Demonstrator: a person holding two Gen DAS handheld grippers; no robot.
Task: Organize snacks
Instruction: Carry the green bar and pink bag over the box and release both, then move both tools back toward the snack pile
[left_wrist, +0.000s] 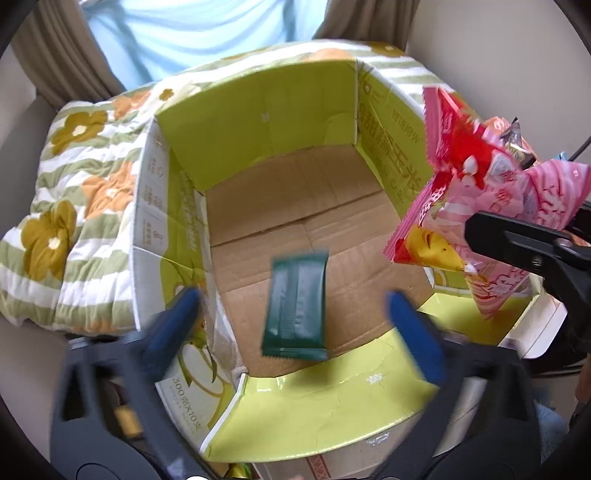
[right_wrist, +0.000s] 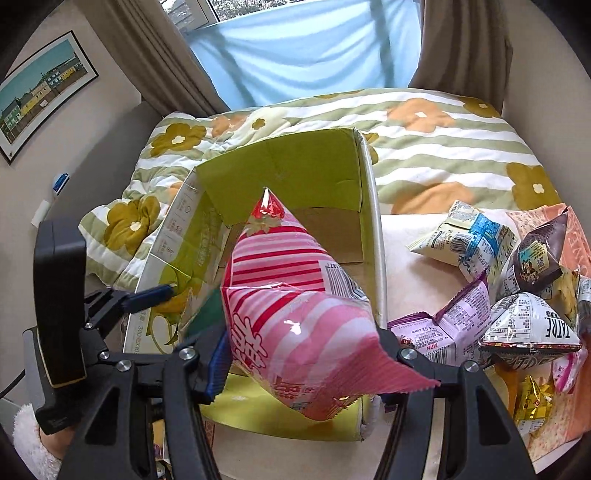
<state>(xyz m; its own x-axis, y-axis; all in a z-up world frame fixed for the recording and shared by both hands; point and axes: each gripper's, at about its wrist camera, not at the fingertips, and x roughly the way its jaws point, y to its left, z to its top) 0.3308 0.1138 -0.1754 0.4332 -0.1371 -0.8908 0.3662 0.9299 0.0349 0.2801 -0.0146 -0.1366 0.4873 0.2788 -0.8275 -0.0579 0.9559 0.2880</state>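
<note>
Two grippers above an open cardboard box (left_wrist: 295, 206), its near flap low.
Left gripper (left_wrist: 291, 317) gapes empty, green packet (left_wrist: 295, 306) loose beneath; right gripper (right_wrist: 303, 354) clamps pink bag (right_wrist: 295, 314) — lower well inside, then release.

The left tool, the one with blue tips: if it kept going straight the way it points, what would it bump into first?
Probably the dark green packet, blurred between and beyond the open left tool, over the cardboard box. Whether it is falling or lying on the floor is unclear; past it comes the box's brown floor.
</note>
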